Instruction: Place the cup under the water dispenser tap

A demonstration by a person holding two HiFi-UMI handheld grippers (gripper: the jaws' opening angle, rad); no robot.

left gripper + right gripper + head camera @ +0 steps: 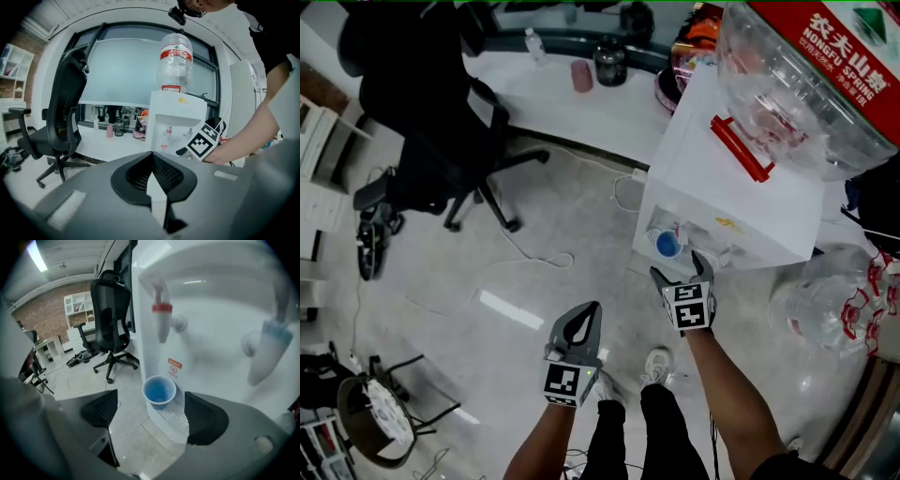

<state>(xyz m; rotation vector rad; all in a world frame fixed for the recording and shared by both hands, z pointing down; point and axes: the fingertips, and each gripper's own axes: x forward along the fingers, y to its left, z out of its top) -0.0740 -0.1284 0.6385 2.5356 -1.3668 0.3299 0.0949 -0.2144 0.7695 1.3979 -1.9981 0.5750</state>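
Lab operator at work: black trousers [664,427], a pale sneaker [656,364] and a black short-sleeved top, its sleeve [274,42] ending above a bare forearm. The left gripper [589,311] has a matte grey shell that tapers to black fingers [161,174] with finely ribbed inner pads. A small pale rectangular inset [225,175] sits on each side of the shell. The right gripper [682,272] is of the same build, with a grey body and black ribbed fingers [101,409]. Each unit carries a white cube printed with black square markers, the left cube [565,382] and the right cube [689,307].
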